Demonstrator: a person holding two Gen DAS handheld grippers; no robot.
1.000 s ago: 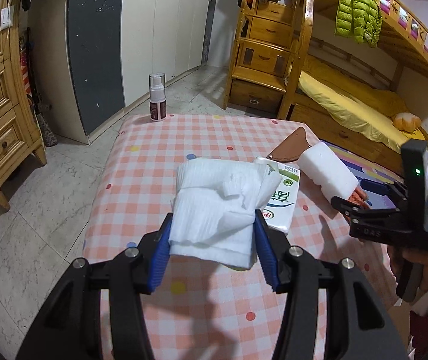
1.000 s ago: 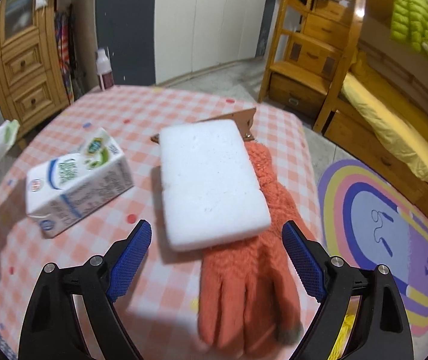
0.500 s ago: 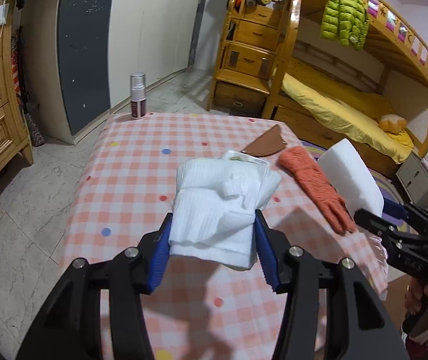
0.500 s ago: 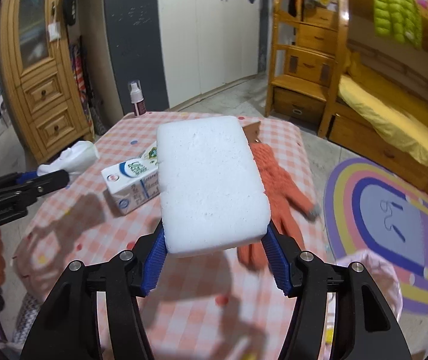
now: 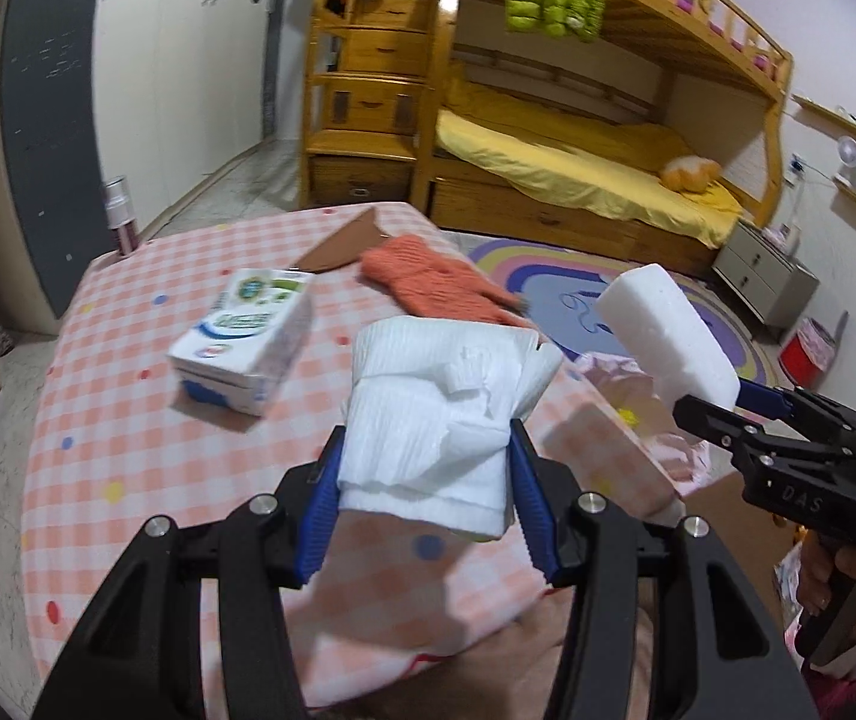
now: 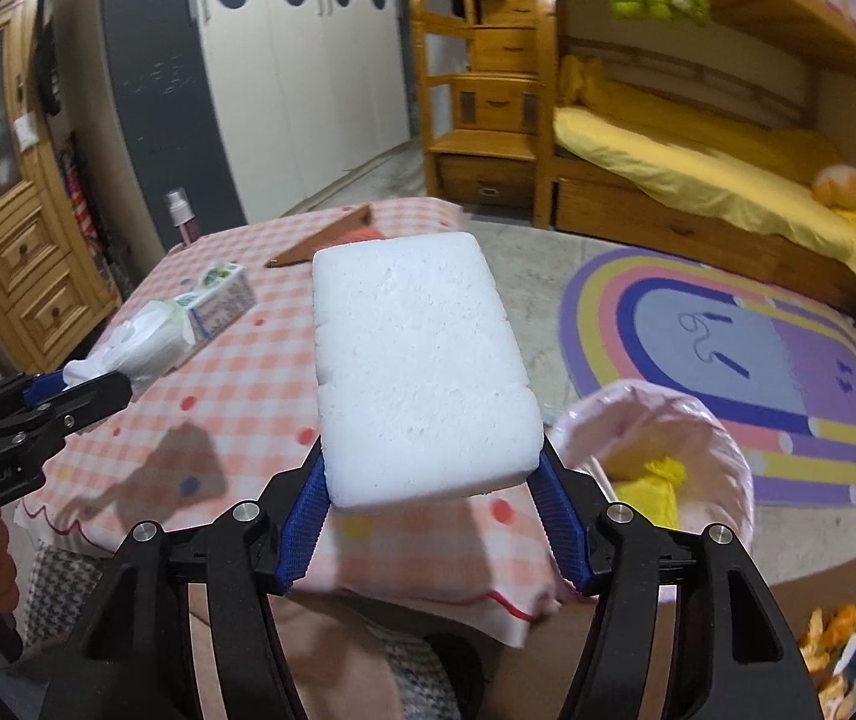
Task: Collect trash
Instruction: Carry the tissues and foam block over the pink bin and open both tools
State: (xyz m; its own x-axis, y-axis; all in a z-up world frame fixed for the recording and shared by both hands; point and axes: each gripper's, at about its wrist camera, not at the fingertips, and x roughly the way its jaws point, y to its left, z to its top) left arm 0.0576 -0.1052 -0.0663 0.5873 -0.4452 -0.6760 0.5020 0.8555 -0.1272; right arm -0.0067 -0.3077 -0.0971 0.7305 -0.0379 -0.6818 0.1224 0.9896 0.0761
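Observation:
My left gripper (image 5: 425, 507) is shut on a crumpled white paper towel (image 5: 433, 414) and holds it above the near part of the checked table (image 5: 128, 432). My right gripper (image 6: 430, 525) is shut on a white foam block (image 6: 419, 360), lifted over the table's right edge. The block also shows in the left wrist view (image 5: 664, 336). A pink-lined trash bin (image 6: 709, 438) with yellow trash inside stands beside the table, just right of the block. A milk carton (image 5: 245, 339) lies on the table.
An orange knit glove (image 5: 433, 285), a brown leather piece (image 5: 344, 246) and a small spray bottle (image 5: 119, 216) lie on the table. A rainbow rug (image 6: 745, 360), a bunk bed (image 6: 697, 168) and a wooden cabinet (image 6: 26, 252) surround it.
Both grippers have swung right toward the trash bin, each carrying its load. The right gripper closed on the foam block a second ago and lifted it off the glove.

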